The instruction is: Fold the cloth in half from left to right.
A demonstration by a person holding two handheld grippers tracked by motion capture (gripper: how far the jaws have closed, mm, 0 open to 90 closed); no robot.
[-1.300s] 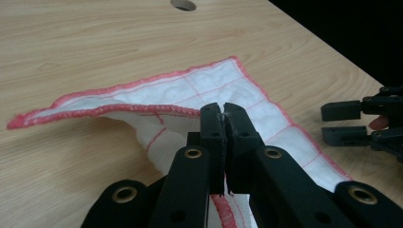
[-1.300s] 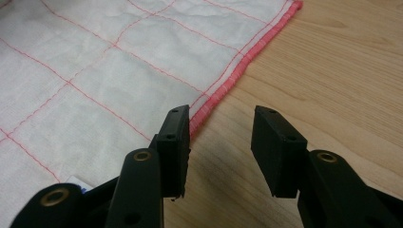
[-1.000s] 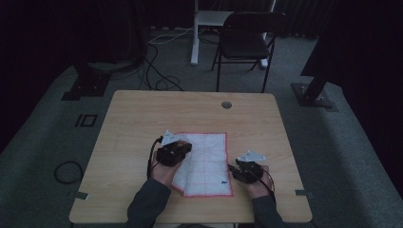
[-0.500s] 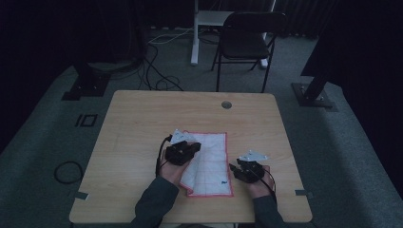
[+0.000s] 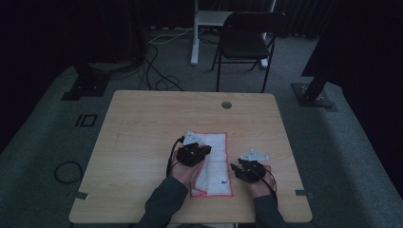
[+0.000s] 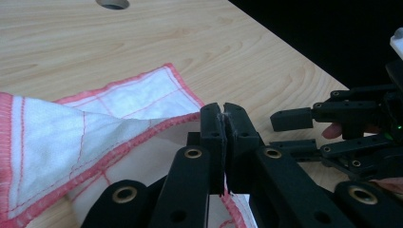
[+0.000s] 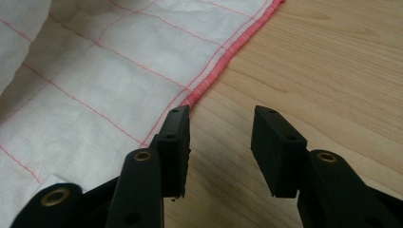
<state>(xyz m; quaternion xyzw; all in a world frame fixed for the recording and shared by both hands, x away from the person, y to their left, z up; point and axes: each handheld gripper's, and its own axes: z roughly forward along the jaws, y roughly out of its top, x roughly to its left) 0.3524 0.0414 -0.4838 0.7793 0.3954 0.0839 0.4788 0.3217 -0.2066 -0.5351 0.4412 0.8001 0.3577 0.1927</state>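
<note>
My left hand-held gripper (image 6: 222, 111) has its jaws pinched shut on the pink-stitched edge of the white quilted cloth with the thin red grid (image 5: 215, 161), lifting that edge so it doubles back over the rest; a fold is in hand, I judge. The cloth lies on the pale wooden counter (image 5: 142, 123), toward my side. My right hand-held gripper (image 7: 221, 133) waits with jaws wide apart just beside the cloth's near hem, low over bare wood, likely placed to pin or take that hem.
</note>
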